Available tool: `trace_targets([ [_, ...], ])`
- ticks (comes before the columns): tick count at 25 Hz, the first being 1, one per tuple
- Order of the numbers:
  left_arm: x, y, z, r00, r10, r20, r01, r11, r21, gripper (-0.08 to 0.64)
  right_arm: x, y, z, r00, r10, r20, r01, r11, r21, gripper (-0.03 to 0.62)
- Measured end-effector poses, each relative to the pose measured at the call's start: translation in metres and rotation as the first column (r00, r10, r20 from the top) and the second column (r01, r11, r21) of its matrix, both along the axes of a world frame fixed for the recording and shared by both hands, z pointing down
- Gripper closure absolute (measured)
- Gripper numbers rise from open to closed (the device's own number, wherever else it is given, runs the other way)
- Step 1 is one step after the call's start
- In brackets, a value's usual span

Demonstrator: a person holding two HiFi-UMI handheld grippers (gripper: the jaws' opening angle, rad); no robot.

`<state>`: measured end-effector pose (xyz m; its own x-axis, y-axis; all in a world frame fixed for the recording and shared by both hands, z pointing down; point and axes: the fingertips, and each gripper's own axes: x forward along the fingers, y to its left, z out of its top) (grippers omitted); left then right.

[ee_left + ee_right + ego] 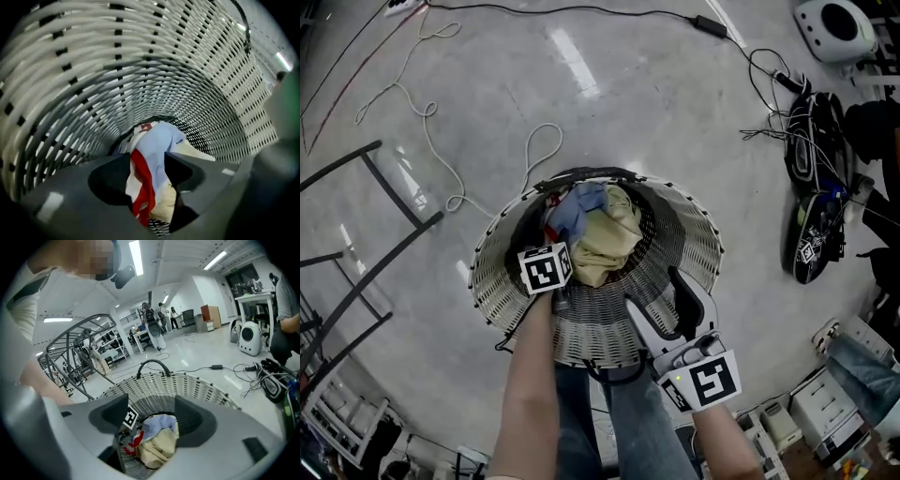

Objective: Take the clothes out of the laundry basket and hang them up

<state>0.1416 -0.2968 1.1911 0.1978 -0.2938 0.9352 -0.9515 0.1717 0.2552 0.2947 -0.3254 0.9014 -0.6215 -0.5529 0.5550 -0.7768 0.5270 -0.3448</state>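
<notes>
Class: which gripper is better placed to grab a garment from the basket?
Left. The left gripper is inside the laundry basket, jaws open around the light blue garment; the right gripper hangs above the rim.

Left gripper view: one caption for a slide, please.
Open left gripper inside the laundry basket, jaws flanking crumpled clothes.

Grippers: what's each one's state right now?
Left gripper: open, inside the basket, clothes between its fingers.
Right gripper: open, empty, above the basket.
</notes>
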Motion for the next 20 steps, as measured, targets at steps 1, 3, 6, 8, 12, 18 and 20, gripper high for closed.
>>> trace_targets([
  [1,0.001,0.0,0.005,1.0,0.008,-0.002,-0.008,1.0,-0.005,0.328,0.0,0.001,0.002,1.0,0.0,0.001,0.0,1.0,-0.004,0.296],
  [3,0.003,-0.001,0.012,1.0,0.004,-0.007,-0.004,1.0,-0.012,0.342,0.001,0.002,0.007,1.0,0.002,0.002,-0.002,1.0,-0.01,0.299],
  [6,0.0,-0.001,0.012,0.999,-0.031,0.019,0.031,0.999,-0.011,0.442,0.004,0.003,0.011,1.0,0.011,-0.001,-0.011,1.0,-0.018,0.302],
  [8,-0.003,-0.004,0.006,0.998,-0.042,0.05,0.042,0.999,0.002,0.534,0.004,0.003,0.008,1.0,0.019,-0.001,-0.019,1.0,-0.017,0.305],
  [12,0.005,-0.013,-0.023,0.999,-0.035,0.021,0.033,0.997,0.065,0.541,0.0,0.003,-0.008,1.0,0.029,-0.006,-0.029,1.0,0.01,0.31],
  [18,0.038,-0.025,-0.098,0.99,0.142,-0.006,-0.137,0.964,0.228,0.545,-0.009,0.009,-0.054,0.998,0.054,-0.016,-0.053,0.997,0.061,0.311],
  [20,0.046,-0.025,-0.13,0.982,0.189,-0.006,-0.18,0.944,0.275,0.545,-0.01,0.015,-0.074,0.998,0.064,-0.021,-0.062,0.995,0.078,0.311],
])
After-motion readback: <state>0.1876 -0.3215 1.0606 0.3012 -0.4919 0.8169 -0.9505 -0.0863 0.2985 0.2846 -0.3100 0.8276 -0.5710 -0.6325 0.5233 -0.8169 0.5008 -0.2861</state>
